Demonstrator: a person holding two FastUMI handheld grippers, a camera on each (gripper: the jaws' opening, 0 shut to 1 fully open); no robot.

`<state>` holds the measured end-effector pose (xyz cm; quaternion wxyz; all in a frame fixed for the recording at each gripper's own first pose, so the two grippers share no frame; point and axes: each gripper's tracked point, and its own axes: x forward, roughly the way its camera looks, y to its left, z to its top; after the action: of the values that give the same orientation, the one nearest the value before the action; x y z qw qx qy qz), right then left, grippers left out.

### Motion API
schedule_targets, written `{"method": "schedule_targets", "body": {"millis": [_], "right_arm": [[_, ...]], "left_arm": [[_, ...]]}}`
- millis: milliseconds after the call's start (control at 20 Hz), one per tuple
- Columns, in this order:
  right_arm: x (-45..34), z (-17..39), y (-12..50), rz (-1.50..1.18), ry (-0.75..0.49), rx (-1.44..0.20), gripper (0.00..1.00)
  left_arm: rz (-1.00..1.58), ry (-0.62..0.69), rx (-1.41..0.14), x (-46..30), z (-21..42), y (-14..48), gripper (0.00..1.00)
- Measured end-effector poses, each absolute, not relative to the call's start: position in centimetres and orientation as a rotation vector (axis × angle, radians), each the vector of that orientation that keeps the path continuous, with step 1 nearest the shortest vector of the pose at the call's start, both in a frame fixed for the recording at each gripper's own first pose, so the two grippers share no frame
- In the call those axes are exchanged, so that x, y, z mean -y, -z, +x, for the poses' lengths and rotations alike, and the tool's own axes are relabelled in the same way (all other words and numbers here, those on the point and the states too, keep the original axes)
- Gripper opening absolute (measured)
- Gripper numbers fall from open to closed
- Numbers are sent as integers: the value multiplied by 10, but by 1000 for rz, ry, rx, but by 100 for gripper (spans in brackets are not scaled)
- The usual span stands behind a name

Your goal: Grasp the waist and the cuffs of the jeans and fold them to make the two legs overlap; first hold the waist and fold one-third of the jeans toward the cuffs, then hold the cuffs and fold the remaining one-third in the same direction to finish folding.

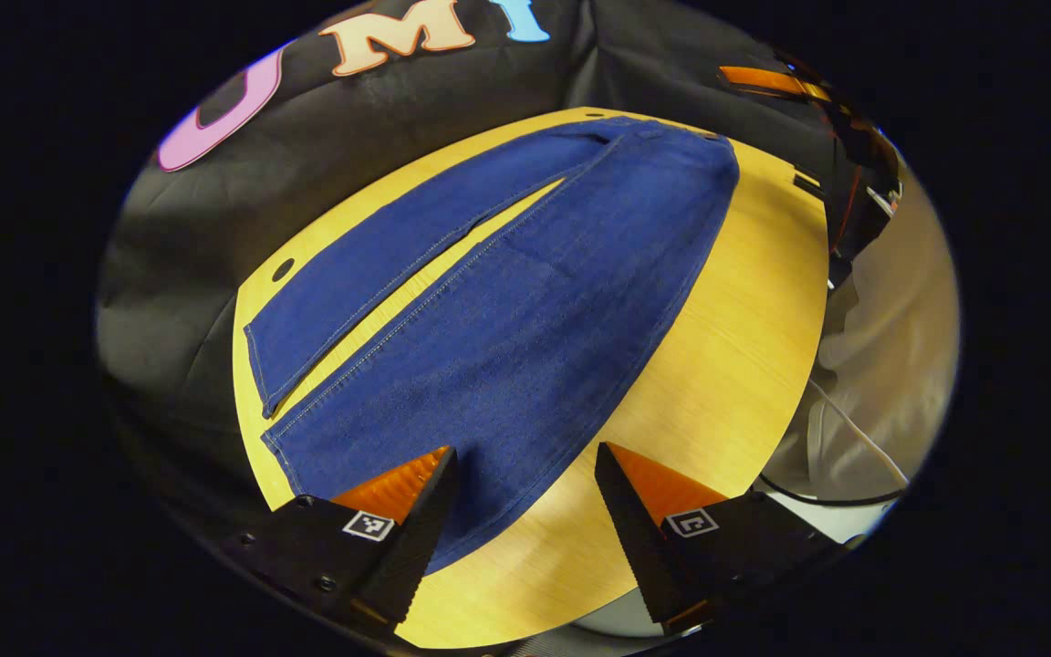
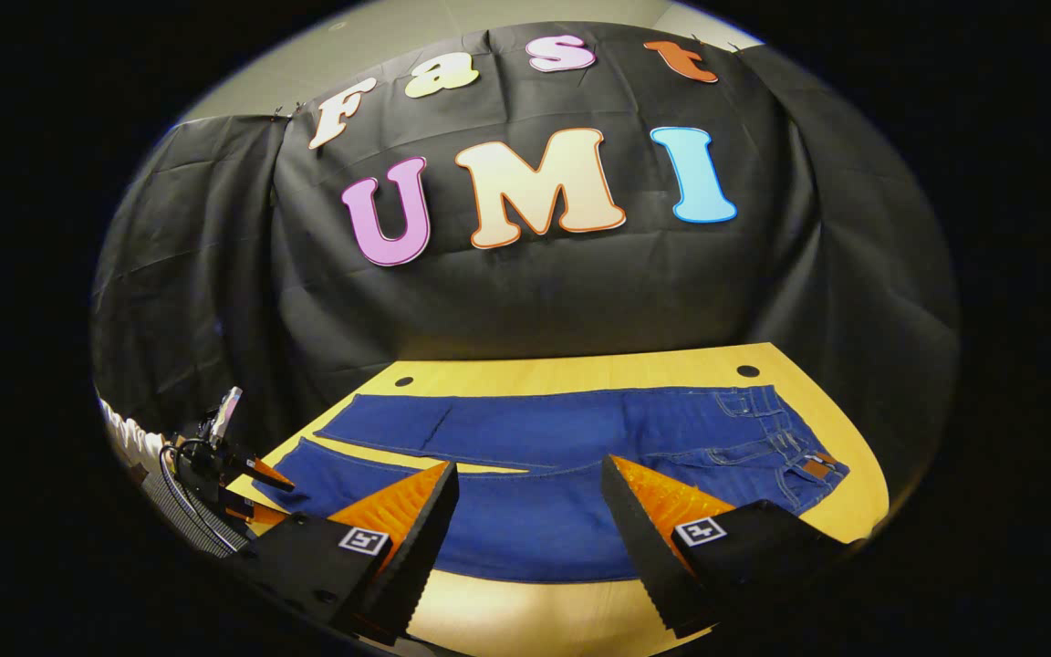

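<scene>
My left gripper point(image 1: 525, 493) hovers with its fingers spread wide over the cuff end of the jeans point(image 1: 525, 310), gripping nothing. The jeans lie flat on the yellow wooden table point(image 1: 726, 365), legs slightly parted, waist at the far end.

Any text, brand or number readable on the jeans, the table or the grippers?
No text can be read.
jeans: waist patch, too small to read.
left gripper: square coded markers, a pattern, no words.
right gripper: square coded markers, likewise.
table: no text.
</scene>
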<state>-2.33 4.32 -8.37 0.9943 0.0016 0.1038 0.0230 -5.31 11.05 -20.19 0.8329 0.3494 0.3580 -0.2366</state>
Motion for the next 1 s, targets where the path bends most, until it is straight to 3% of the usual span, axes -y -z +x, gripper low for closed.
{"method": "schedule_targets", "body": {"millis": [200,250,300,350,450,500,550,800,850,900,1000], "right_arm": [[-41,-26,87,-11,-41,-219,98],[-43,-27,87,-8,-45,-222,93],[-43,-27,88,-6,-45,-224,98],[-43,-27,89,-6,-44,-230,93],[-41,-27,93,-3,-42,-239,98],[-41,-27,95,2,-43,-246,98],[-40,-26,96,6,-42,-250,93],[-40,-21,98,13,-45,-256,97],[-40,-20,99,18,-45,-259,97],[-39,-20,100,24,-44,-260,93],[-37,-19,100,37,-42,-263,97]], "left_arm": [[804,548,-829,-122,-56,213,92],[803,552,-849,-124,-56,216,93],[802,561,-869,-128,-56,218,93],[794,574,-870,-127,-55,217,93],[810,592,-894,-131,-56,218,93],[811,610,-904,-130,-55,221,87],[806,627,-927,-130,-56,222,93],[817,669,-1000,-134,-55,223,93],[828,674,-1004,-134,-56,224,86],[833,680,-1002,-133,-57,224,92],[847,681,-1006,-133,-58,224,89]]}}
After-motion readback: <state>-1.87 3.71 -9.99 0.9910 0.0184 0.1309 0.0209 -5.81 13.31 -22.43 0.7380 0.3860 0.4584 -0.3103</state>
